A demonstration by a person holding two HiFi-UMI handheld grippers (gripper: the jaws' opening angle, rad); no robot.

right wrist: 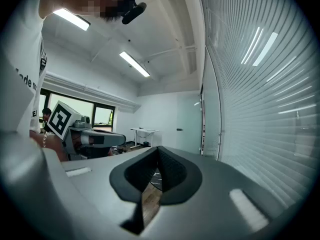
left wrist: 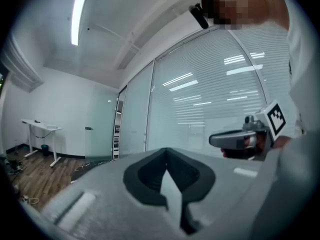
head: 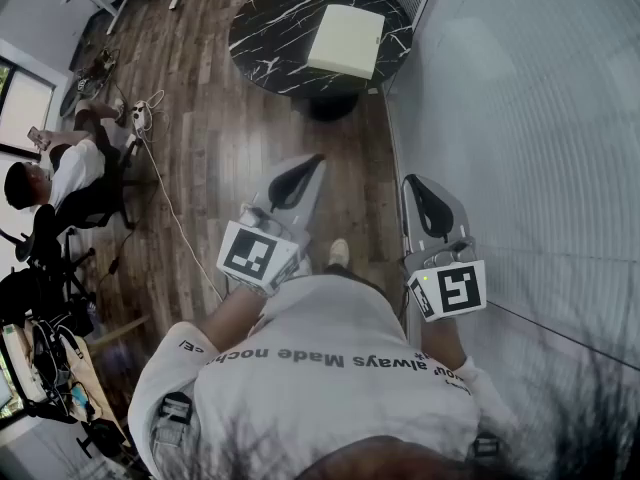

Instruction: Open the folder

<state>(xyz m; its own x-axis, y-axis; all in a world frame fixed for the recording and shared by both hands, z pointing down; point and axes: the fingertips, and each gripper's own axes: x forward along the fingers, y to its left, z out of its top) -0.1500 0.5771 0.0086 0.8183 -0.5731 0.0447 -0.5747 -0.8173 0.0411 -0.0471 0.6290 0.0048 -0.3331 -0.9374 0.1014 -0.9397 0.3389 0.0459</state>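
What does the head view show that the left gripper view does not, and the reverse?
Only the head view: the folder on the round table, and a seated person. Only the left gripper view: a ceiling light. Both: the left gripper and the right gripper, each shut and empty, and the blinds.

A round black marble tabletop (head: 265, 28) can be seen up top, set on a dark wood floor (head: 210, 148). A white cable (head: 178, 223) is trailed across the boards from a power strip (head: 140, 116). A person (head: 62, 173) is seated off to the left, and frosted blinds (head: 520, 118) are lined along the right.
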